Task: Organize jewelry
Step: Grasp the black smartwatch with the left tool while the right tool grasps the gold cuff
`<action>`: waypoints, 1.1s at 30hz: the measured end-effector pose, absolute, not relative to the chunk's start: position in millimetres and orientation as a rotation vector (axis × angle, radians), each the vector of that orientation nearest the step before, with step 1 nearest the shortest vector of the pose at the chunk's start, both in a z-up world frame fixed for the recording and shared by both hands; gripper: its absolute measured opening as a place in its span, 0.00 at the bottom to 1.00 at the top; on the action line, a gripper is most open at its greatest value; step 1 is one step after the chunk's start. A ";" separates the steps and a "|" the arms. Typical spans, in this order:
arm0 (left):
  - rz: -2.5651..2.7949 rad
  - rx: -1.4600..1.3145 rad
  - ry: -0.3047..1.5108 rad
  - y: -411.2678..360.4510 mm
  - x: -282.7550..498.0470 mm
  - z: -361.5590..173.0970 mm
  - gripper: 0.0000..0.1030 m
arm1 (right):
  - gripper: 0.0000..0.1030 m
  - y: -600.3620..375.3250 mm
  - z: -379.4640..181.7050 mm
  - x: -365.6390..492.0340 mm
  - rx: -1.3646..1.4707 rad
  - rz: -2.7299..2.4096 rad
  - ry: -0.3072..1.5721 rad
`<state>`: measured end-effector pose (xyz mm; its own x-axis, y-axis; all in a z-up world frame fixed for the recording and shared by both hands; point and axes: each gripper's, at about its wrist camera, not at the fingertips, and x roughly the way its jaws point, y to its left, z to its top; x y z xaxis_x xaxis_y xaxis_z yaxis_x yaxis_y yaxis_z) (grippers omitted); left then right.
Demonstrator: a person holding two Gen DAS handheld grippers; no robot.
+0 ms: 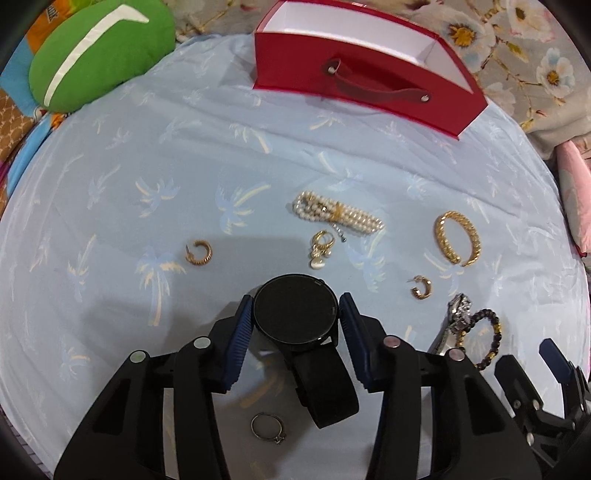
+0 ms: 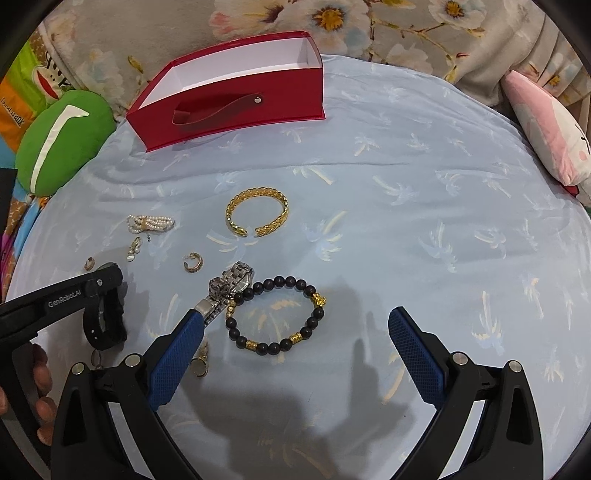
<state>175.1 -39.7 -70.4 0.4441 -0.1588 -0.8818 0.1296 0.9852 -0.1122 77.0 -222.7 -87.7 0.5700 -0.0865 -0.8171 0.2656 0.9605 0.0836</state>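
Left gripper (image 1: 296,325) clasping black watch (image 1: 295,314), red box (image 1: 354,81) empty

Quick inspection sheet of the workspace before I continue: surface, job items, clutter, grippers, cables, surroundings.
Surface: light blue palm-print cloth, lightly wrinkled.
Job's things: red box open, white inside; black watch; pearl bracelet; gold cuff; dark bead bracelet; silver watch; hoop earrings; ring.
Clutter: nothing seen.
Grippers: left gripper pads at the black watch's case; right gripper open above the bead bracelet.
Cables: nothing seen.
Surroundings: green cushion, pink plush, floral bedding.
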 end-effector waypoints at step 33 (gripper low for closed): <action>-0.179 -0.067 1.027 -3.9 175.2 -43.3 0.44 | 0.77 -212.2 -115.5 187.4 0.152 -0.165 0.945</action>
<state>175.2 -3.9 -43.3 0.5045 -0.1796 -0.8445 0.1167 0.9833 -0.1394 187.4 -212.2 -115.5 0.5746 -0.0741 -0.8151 0.2071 0.9766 0.0572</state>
